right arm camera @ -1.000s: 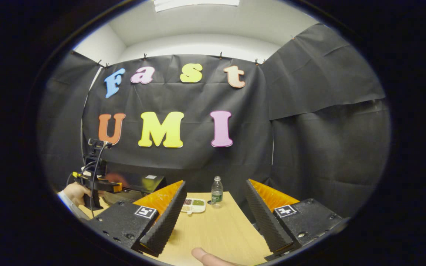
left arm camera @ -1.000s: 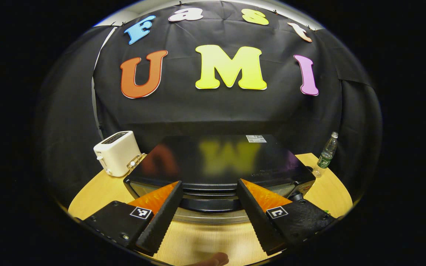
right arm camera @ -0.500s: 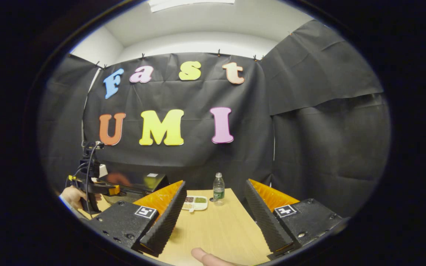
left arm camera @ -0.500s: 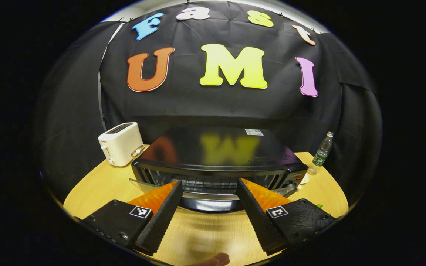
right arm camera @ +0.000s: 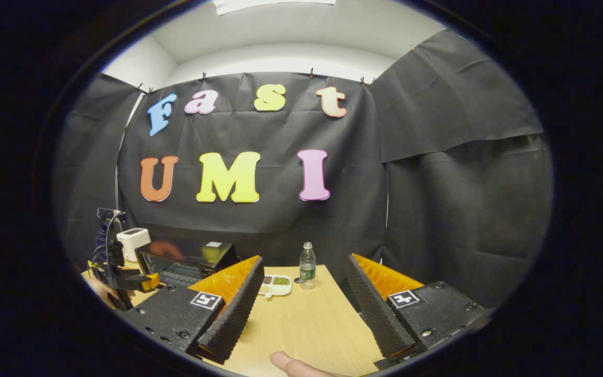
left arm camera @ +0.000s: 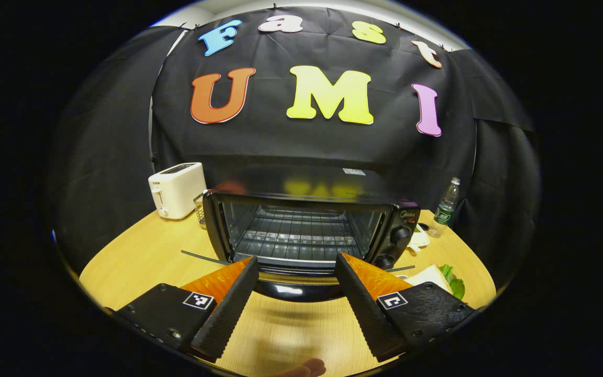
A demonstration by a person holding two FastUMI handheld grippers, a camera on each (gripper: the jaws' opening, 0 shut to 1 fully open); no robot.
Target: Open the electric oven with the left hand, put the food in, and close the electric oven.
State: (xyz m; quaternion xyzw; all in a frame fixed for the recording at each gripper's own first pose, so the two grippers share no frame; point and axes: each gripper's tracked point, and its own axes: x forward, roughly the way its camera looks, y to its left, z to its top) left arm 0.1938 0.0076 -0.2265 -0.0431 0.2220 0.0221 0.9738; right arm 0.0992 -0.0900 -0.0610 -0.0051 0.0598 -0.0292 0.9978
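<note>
Electric oven (left arm camera: 301, 230) — door down, wire rack exposed, centre of wooden table (left arm camera: 139, 256).
Left gripper (left arm camera: 296, 309) just in front of lowered door, jaws spread wide, holding nothing. Right gripper (right arm camera: 304, 309) over bare tabletop, jaws likewise wide apart, holding nothing. Food — sandwich with lettuce (left arm camera: 437, 277) — on table right of oven. White toaster (left arm camera: 176, 188) left of oven; water bottle (left arm camera: 445, 207) at right rear; small divided tray (right arm camera: 276, 284) near bottle.
</note>
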